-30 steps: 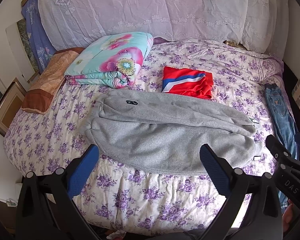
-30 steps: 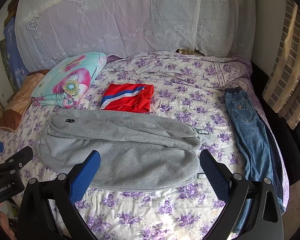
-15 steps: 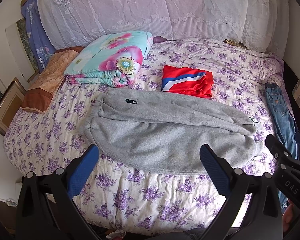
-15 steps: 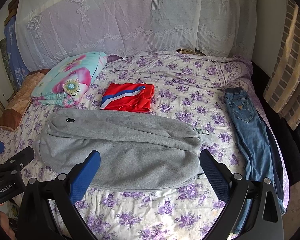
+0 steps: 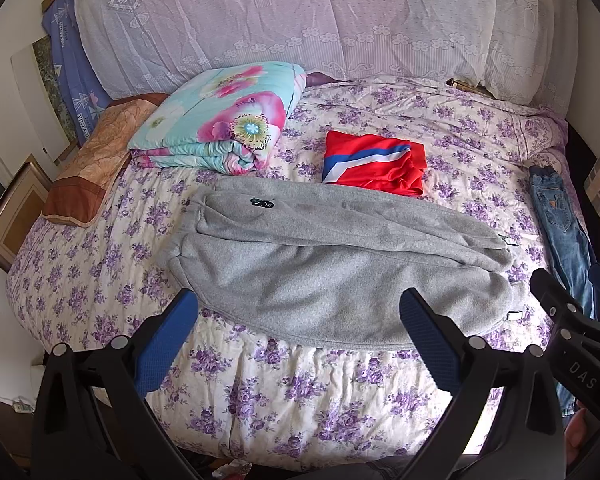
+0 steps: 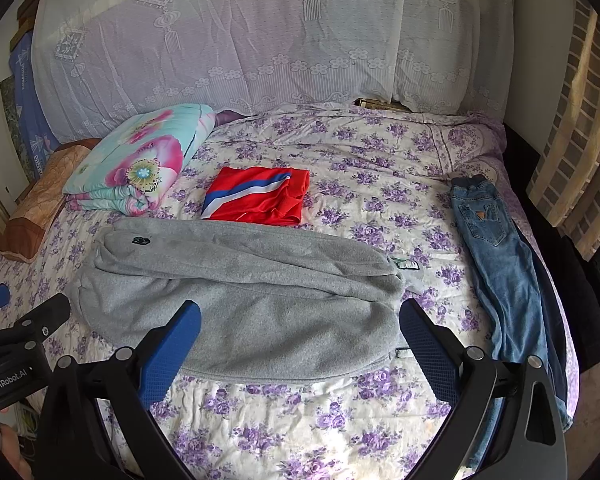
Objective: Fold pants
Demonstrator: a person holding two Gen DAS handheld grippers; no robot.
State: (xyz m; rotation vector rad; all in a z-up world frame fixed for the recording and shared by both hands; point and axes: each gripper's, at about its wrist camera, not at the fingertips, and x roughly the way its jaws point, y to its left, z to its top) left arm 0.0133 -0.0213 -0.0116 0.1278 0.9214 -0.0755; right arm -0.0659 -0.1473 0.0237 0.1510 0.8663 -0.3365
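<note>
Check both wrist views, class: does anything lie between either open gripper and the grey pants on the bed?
Nothing visible does. The left gripper and right gripper hover open over the grey pants, with only bare bedspread below. The red garment and jeans lie clear.

The grey pants (image 5: pixel 340 264) look like thick, matt fleece with a fuzzy nap. The bedspread (image 5: pixel 300 392) is quilted cotton printed with purple flowers, lightly creased. At 12 o'clock from the pants, the red garment (image 5: pixel 374 164) has a smooth, faintly shiny synthetic look. The jeans (image 6: pixel 496 256) at 3 o'clock are faded denim. The folded quilt (image 5: pixel 220 120) at 11 o'clock is smooth printed cloth. Each gripper shows matt black plastic arms, metal screws and blue textured pads (image 6: pixel 172 348).
</note>
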